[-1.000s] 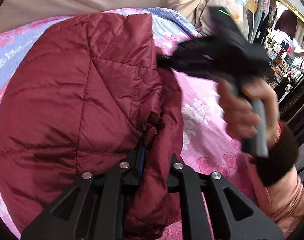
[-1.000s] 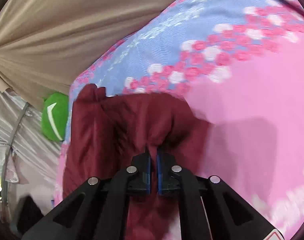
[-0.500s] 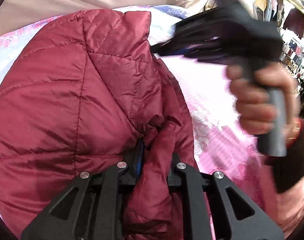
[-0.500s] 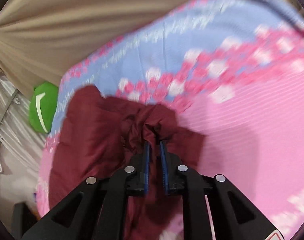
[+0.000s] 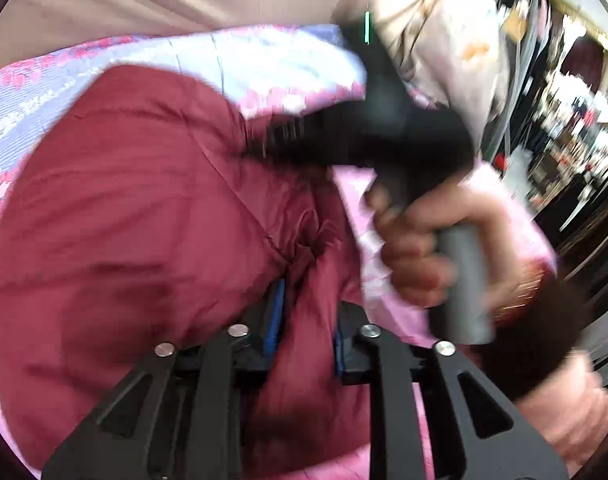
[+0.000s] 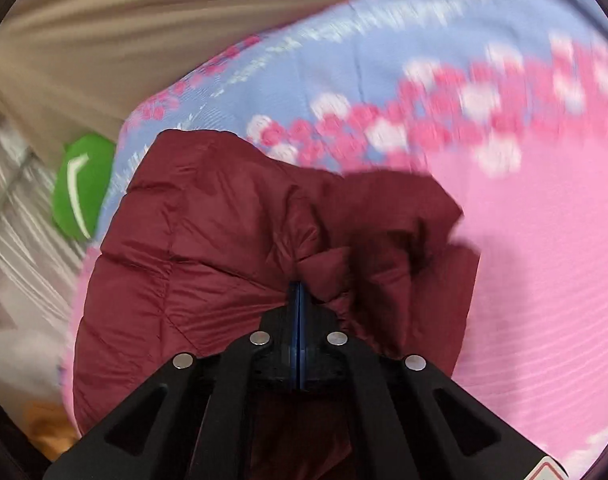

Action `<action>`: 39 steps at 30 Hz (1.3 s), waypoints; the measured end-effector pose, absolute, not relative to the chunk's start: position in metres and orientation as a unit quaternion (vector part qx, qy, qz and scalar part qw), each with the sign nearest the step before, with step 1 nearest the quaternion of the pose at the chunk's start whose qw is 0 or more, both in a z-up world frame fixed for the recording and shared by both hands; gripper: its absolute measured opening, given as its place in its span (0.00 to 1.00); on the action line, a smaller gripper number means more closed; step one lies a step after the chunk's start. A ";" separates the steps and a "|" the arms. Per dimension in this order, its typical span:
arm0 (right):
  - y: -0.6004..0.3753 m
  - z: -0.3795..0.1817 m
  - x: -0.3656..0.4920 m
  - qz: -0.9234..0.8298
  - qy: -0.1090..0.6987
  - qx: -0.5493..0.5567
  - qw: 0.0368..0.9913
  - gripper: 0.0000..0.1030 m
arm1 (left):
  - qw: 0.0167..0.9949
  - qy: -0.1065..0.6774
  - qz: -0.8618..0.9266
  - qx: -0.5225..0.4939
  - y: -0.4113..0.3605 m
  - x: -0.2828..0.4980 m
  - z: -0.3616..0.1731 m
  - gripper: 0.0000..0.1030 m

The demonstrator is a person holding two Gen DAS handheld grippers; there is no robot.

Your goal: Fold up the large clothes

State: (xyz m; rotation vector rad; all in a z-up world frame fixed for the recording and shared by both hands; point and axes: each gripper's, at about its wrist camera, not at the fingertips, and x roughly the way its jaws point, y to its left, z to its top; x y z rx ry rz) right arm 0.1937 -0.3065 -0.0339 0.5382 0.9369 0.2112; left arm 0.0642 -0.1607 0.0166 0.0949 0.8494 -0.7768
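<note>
A dark red quilted jacket (image 5: 124, 220) lies bunched on a pink and blue flowered bedspread (image 5: 264, 52). My left gripper (image 5: 305, 304) has a thick fold of the jacket between its blue pads, and its jaws are opening. In the right wrist view the jacket (image 6: 208, 248) fills the lower middle, and my right gripper (image 6: 298, 286) is shut, pads together, its tip against a puffed fold. I cannot tell whether any cloth is caught at the tip. In the left wrist view a hand (image 5: 415, 248) holds the right gripper (image 5: 260, 148), blurred, with its tip on the jacket's far edge.
The bedspread (image 6: 543, 240) stretches to the right of the jacket. A beige curtain (image 6: 144, 40) hangs behind the bed, with a green object (image 6: 82, 184) at its left end. Beige cloth (image 5: 443, 40) and shop racks (image 5: 575, 112) stand at the far right.
The right gripper's pads parted slightly, then shut together, and it came down closer over the jacket. The left gripper's pads have spread wider around the fold. More jacket shows in the right wrist view.
</note>
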 end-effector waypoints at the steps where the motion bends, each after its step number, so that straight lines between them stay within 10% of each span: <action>1: -0.313 -0.043 0.194 0.108 0.443 0.279 0.845 0.00 | 0.844 0.388 -0.367 0.036 -0.150 0.058 0.029 0.30; 16: -0.223 0.053 0.064 0.144 0.394 0.150 0.895 0.10 | 0.884 0.389 -0.261 -0.003 -0.046 0.065 0.035 0.39; 21: -0.195 0.042 0.025 0.133 0.396 0.135 0.898 0.45 | 0.890 0.374 -0.258 -0.034 -0.025 0.074 0.048 0.40; 32: -0.166 0.058 0.012 0.155 0.372 0.118 0.907 0.53 | 0.896 0.389 -0.204 -0.062 0.015 0.084 0.035 0.41; 35: -0.157 0.048 0.015 0.111 0.382 0.087 0.913 0.50 | 0.891 0.395 -0.214 -0.072 0.015 0.084 0.032 0.41; 36: -0.158 0.043 0.018 0.095 0.388 0.083 0.913 0.43 | 0.890 0.396 -0.216 -0.071 0.013 0.084 0.031 0.41; 37: -0.161 0.034 0.021 0.075 0.397 0.082 0.911 0.08 | 0.889 0.398 -0.218 -0.066 0.011 0.083 0.030 0.41; 39: -0.178 0.025 0.021 0.065 0.403 0.121 0.905 0.05 | 0.887 0.400 -0.223 -0.061 0.008 0.080 0.029 0.41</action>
